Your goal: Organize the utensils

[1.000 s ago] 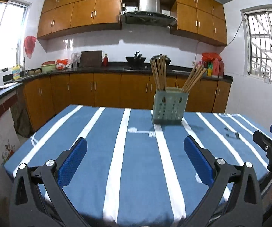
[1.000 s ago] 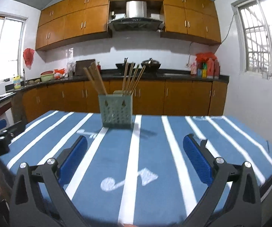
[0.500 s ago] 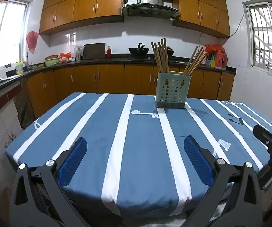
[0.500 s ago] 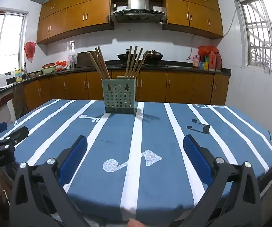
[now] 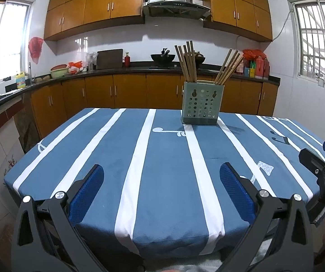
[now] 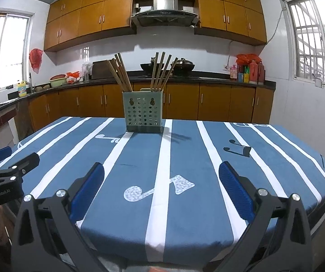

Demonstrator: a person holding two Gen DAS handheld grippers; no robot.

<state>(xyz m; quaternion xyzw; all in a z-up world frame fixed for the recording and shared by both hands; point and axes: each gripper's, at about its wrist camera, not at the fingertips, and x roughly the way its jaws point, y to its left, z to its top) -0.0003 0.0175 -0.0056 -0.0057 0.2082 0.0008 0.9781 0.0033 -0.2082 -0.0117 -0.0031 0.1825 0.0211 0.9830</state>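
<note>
A pale green perforated utensil holder (image 5: pixel 202 104) (image 6: pixel 143 111) stands upright at the far side of the table. Two bunches of wooden chopsticks (image 5: pixel 187 61) (image 6: pixel 120 73) stick out of it, one on the left and one on the right (image 5: pixel 228 66) (image 6: pixel 162 71). My left gripper (image 5: pixel 162 179) is open and empty at the table's near edge. My right gripper (image 6: pixel 161 176) is open and empty, also at the near edge. Each gripper shows at the side of the other's view: the right one (image 5: pixel 321 170), the left one (image 6: pixel 6 170).
The table has a blue cloth with white stripes (image 5: pixel 162 158) (image 6: pixel 185 158). Behind it run wooden kitchen cabinets and a dark counter (image 5: pixel 139 65) with a wok, bottles and bowls. Windows are on both side walls.
Both grippers have pulled back and lowered towards the table's near edge. The holder now looks farther away. Both stay open and empty.
</note>
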